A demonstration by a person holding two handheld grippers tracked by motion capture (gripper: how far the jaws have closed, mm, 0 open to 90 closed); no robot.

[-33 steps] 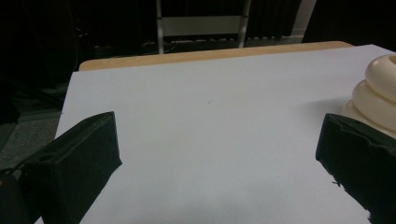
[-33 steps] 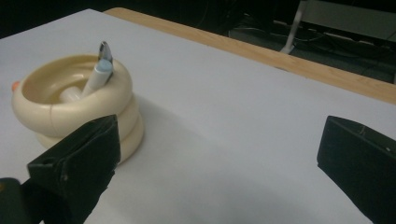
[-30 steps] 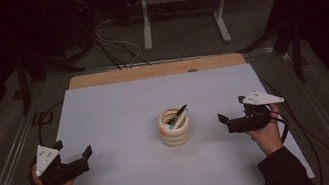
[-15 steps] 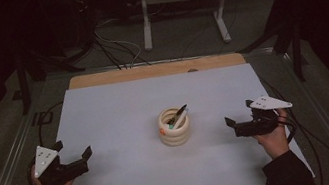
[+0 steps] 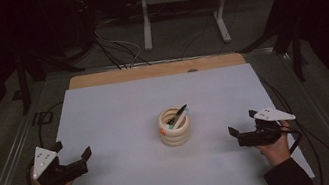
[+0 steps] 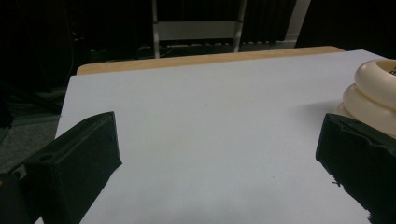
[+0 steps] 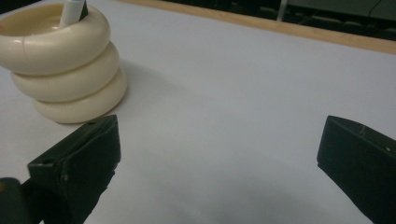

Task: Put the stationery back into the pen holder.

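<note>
holder (image 5: 174,127) sits midway between both gaping grippers.

bare table (image 5: 120,110), only ringed holder (image 5: 175,132) standing mid-table

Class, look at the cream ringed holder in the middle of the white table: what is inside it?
Inside the cream ringed holder, pens lean toward its right rim, a dark one and a lighter one. Their lower ends and the holder's bottom are hidden by its wall.

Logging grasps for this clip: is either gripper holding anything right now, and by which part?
Nothing is held. The left gripper and right gripper are both open over the bare sheet, apart from the holder.
</note>
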